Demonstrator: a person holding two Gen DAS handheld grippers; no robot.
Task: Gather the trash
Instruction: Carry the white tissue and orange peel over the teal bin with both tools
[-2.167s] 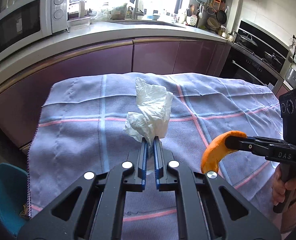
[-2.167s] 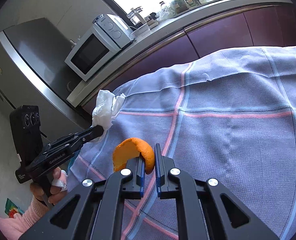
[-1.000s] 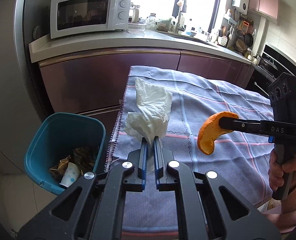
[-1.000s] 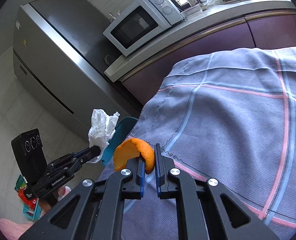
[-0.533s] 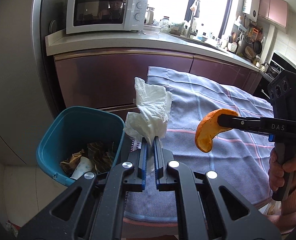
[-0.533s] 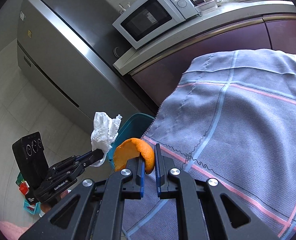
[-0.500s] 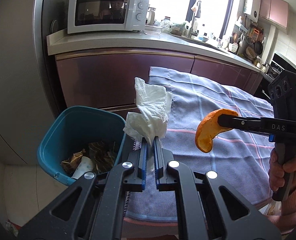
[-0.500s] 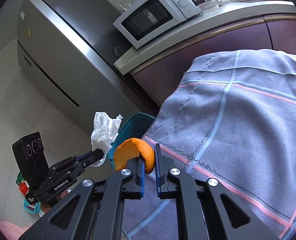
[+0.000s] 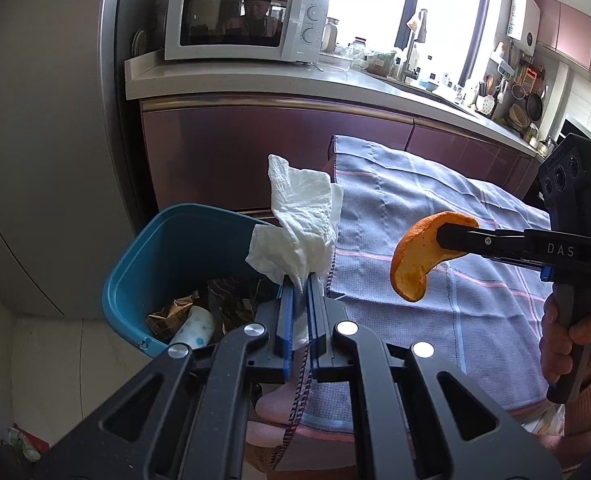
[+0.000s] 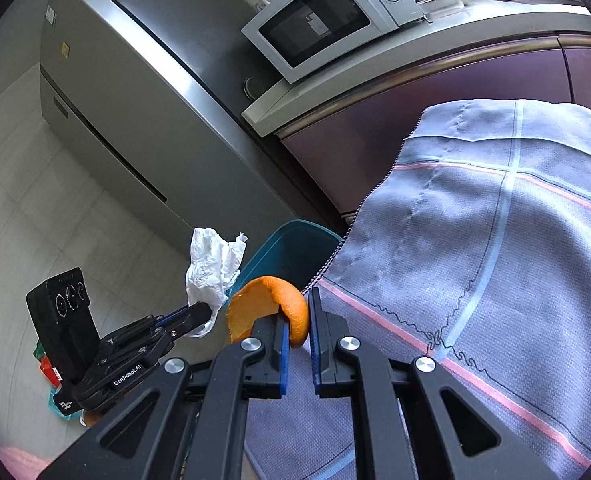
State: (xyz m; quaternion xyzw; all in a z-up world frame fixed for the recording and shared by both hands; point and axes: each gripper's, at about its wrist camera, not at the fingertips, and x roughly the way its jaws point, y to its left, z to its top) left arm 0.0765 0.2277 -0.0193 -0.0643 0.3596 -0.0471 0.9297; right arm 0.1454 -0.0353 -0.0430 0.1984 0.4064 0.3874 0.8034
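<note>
**Tissue and orange peel held beside the blue bin**

Kitchen cabinets (image 9: pixel 263 148) in dark plum run under a pale counter that carries a white microwave (image 9: pixel 247 20), with a grey fridge (image 9: pixel 47 140) filling the left of the left wrist view. Below them stands a blue bin (image 9: pixel 163 256), open at the top, with brown wrappers and a white spotted cup lying inside. Just right of it hangs the edge of a grey-blue checked cloth (image 9: pixel 435 320) with pink and light blue stripes. The left gripper (image 9: pixel 300 280) has its jaws pressed together on a crumpled white tissue (image 9: pixel 301 232), which stands up from the tips in soft folds, over the bin's right rim. Further right, the right gripper (image 9: pixel 449 236) pinches a curved piece of orange peel (image 9: pixel 413 268), bright orange with a paler, speckled inner face, held in the air over the cloth. A hand (image 9: pixel 571 344) grips its handle.

From the right wrist view, the fridge (image 10: pixel 115 100) and microwave (image 10: pixel 327 12) sit at a tilt above the cloth (image 10: pixel 495 260). The right gripper (image 10: pixel 298 312) nips the peel (image 10: pixel 263 308) between its blue-lined pads, the rind arching left of the tips. Behind it shows part of the bin's rim (image 10: pixel 291 228). To the left, the left gripper (image 10: pixel 203 312) holds the tissue (image 10: pixel 211 272), near the bin's rim.
</note>
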